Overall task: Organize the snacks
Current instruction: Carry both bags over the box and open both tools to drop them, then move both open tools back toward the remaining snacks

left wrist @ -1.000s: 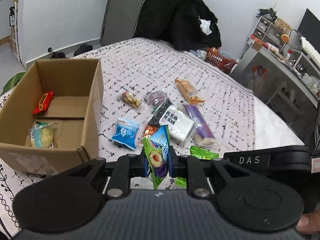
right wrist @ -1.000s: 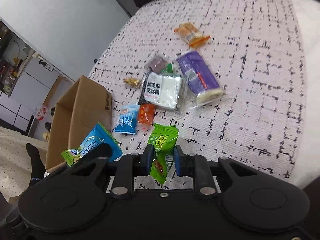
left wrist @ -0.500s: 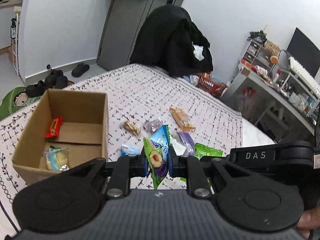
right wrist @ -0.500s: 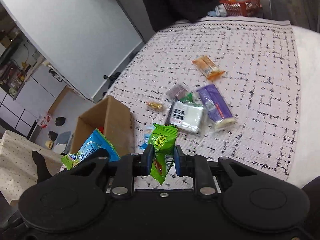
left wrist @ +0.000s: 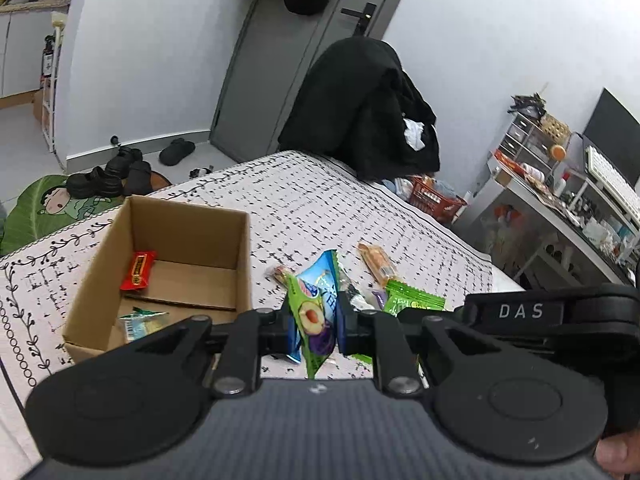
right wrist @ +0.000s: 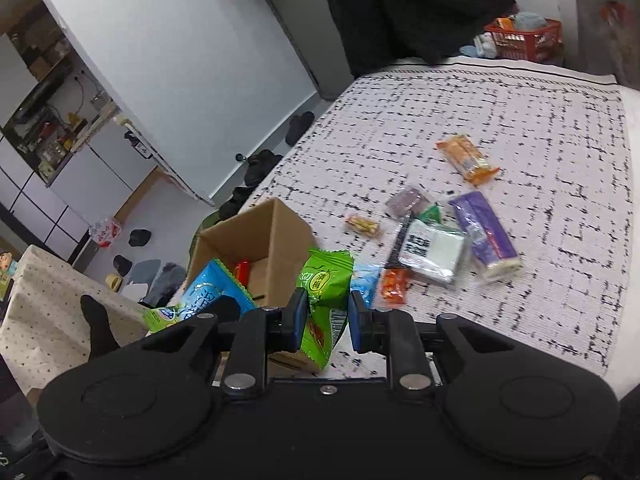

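We are mid-carry: our left gripper [left wrist: 313, 322] clamps a blue packet [left wrist: 316, 312], our right gripper [right wrist: 328, 316] a green packet [right wrist: 322, 300], both lifted off the bed [right wrist: 540, 128]. Next we swing toward the box [left wrist: 176, 256] at ten o'clock and release above it. Since a second ago both have risen; the loose snacks [right wrist: 432, 248] look smaller.

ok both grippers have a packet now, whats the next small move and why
Probably carry the left gripper over the cardboard box and release its blue-green packet there: jaws are shut on it, and two snacks already lie inside.
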The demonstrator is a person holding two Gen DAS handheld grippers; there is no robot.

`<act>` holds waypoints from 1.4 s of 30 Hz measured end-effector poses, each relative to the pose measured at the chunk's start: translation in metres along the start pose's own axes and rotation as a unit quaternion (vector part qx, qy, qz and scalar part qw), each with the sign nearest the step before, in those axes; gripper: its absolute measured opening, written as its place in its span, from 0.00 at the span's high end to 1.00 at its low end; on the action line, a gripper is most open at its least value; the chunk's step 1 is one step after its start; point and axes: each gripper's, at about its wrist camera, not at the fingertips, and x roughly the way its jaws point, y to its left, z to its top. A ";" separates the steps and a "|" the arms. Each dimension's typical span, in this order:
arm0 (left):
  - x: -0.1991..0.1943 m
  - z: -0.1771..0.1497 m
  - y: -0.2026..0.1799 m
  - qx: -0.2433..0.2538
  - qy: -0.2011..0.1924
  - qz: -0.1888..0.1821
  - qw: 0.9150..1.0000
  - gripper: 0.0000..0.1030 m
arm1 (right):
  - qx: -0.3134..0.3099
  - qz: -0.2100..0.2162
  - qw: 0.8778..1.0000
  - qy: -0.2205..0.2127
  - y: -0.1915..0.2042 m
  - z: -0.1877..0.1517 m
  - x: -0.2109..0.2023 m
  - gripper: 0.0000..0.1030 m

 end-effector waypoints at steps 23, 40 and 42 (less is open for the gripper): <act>0.019 0.007 0.082 -0.089 0.013 0.052 0.995 0.83 | -0.022 0.040 0.999 0.019 0.060 0.011 0.060 0.79; 0.032 0.007 0.095 -0.114 0.031 0.090 0.989 0.42 | -0.016 0.071 0.996 0.048 0.065 0.011 0.085 0.62; 0.031 0.006 0.092 -0.108 0.029 0.093 0.989 0.29 | -0.014 0.067 0.997 0.039 0.061 0.012 0.081 0.43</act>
